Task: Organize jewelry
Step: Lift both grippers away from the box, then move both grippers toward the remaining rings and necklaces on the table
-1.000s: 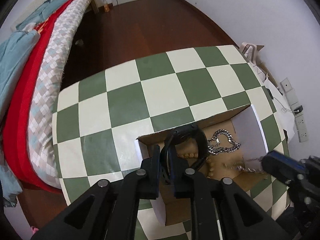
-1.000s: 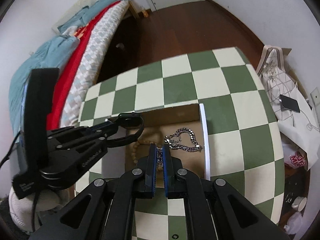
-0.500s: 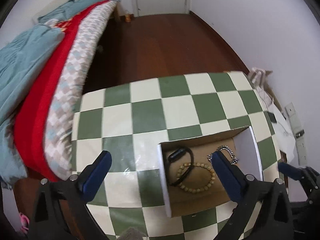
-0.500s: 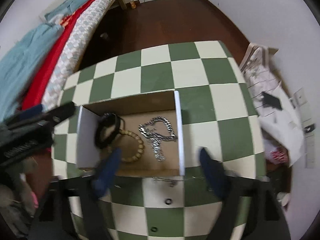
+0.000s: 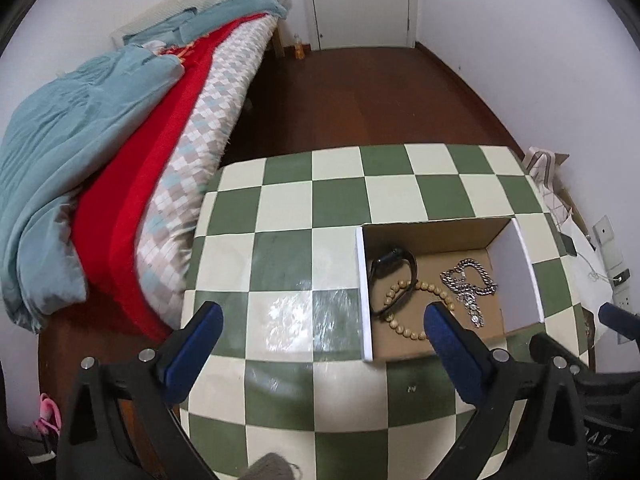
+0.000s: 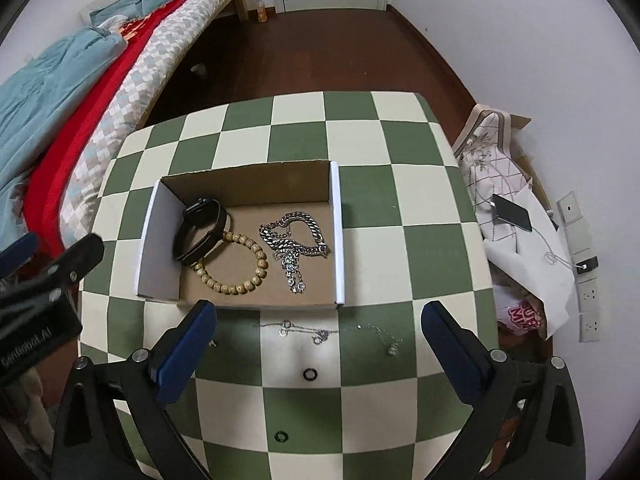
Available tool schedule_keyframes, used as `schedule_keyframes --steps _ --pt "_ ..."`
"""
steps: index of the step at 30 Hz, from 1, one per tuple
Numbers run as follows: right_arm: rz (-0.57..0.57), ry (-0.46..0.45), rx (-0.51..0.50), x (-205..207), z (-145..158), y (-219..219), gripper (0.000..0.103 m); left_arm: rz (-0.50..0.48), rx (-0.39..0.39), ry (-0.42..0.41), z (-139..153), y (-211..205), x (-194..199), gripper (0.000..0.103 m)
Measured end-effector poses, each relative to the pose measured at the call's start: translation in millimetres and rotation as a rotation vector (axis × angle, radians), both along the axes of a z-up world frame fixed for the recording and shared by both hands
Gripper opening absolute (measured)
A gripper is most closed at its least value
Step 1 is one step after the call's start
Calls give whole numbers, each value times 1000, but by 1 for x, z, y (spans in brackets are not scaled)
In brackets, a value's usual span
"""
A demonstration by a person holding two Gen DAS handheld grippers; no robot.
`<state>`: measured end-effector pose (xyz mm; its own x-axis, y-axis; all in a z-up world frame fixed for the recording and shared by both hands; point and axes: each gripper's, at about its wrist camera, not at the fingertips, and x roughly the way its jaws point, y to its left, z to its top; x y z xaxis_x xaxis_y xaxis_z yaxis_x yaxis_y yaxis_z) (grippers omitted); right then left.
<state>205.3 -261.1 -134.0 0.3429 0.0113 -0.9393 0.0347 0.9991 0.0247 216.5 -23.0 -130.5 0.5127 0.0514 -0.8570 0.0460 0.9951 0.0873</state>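
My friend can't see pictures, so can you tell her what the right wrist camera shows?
An open cardboard box on a green-and-cream checkered table holds a black band, a wooden bead bracelet and a silver chain. Thin chains and two small dark rings lie in front. The right gripper is open above them.

I am seeing an open brown cardboard box (image 6: 335, 236) holding a black wristband (image 6: 199, 229) overlapping a tan beaded bracelet (image 6: 236, 265) beside a chunky silver chain (image 6: 292, 240), while a thin silver necklace (image 6: 320, 334) and two small dark rings (image 6: 310, 374) are lying outside on the checkered table.
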Motion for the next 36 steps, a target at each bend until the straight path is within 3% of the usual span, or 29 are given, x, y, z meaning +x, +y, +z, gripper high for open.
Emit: schedule_keyframes --steps 13,25,29,32,36 --pt "22 -158 -56 -62 66 1 103 -6 0 -145 55 -7 -67 102" --pt "4 -266 -11 -121 116 -5 103 10 -40 -250 100 1 -123 102" --pt "-4 -254 15 -138 106 -10 103 51 14 -298 97 3 -140 102" --pt "-11 -202 29 -147 72 -15 102 78 85 -288 77 2 -144 102" --pt "-5 -100 87 -149 7 -13 71 132 247 -235 25 1 -146 103"
